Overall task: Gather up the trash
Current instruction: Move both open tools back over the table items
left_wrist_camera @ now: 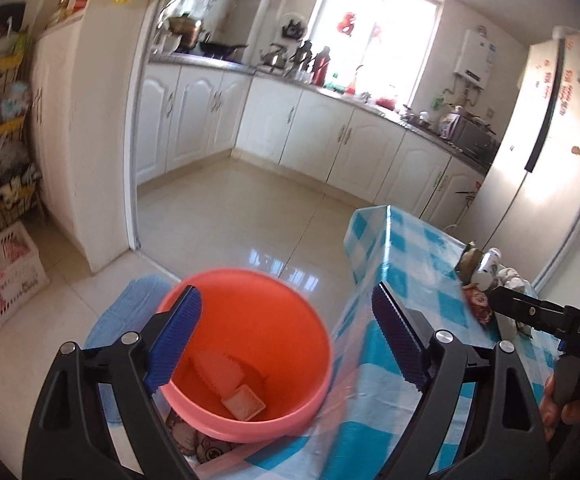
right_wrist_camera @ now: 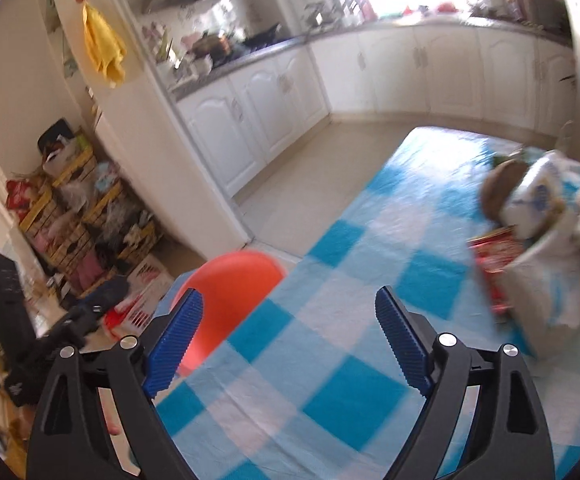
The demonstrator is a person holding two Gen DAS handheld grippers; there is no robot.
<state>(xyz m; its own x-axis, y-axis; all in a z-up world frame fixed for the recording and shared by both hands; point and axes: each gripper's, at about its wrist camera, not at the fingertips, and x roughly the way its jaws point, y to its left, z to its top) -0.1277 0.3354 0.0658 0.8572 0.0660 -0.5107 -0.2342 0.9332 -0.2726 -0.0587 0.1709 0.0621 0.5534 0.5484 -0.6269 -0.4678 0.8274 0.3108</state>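
- Above the bin (left_wrist_camera: pixel 246 356), the left gripper (left_wrist_camera: pixel 286 340) is hanging with its blue pads (left_wrist_camera: pixel 176 340) spread wide and nothing between them.
- Inside the bin, a pale ridged scrap (left_wrist_camera: pixel 218 372) and a small square packet (left_wrist_camera: pixel 244 402) are lying on the bottom.
- The orange-pink bin is standing on the floor, hard against the table (left_wrist_camera: pixel 410 264) with its blue-and-white checked cloth.
- Over the tabletop (right_wrist_camera: pixel 330 280), the right gripper (right_wrist_camera: pixel 290 344) is also gaping open, holding nothing, with only the cloth showing between its fingers.
- At the table's far right, a heap of trash (right_wrist_camera: pixel 538 232) is waiting: a white crumpled bag (right_wrist_camera: pixel 546 280), a red wrapper (right_wrist_camera: pixel 494 252) and a brown round item (right_wrist_camera: pixel 502 188), all blurred.
- In the left view, the right gripper (left_wrist_camera: pixel 502 300) is reaching in from the right edge, next to that heap (left_wrist_camera: pixel 486 276).
- Beyond the table, white kitchen cabinets (left_wrist_camera: pixel 322 136) are running under a bright window (left_wrist_camera: pixel 374 36), and a yellow cloth (right_wrist_camera: pixel 104 52) is hanging on the wall.
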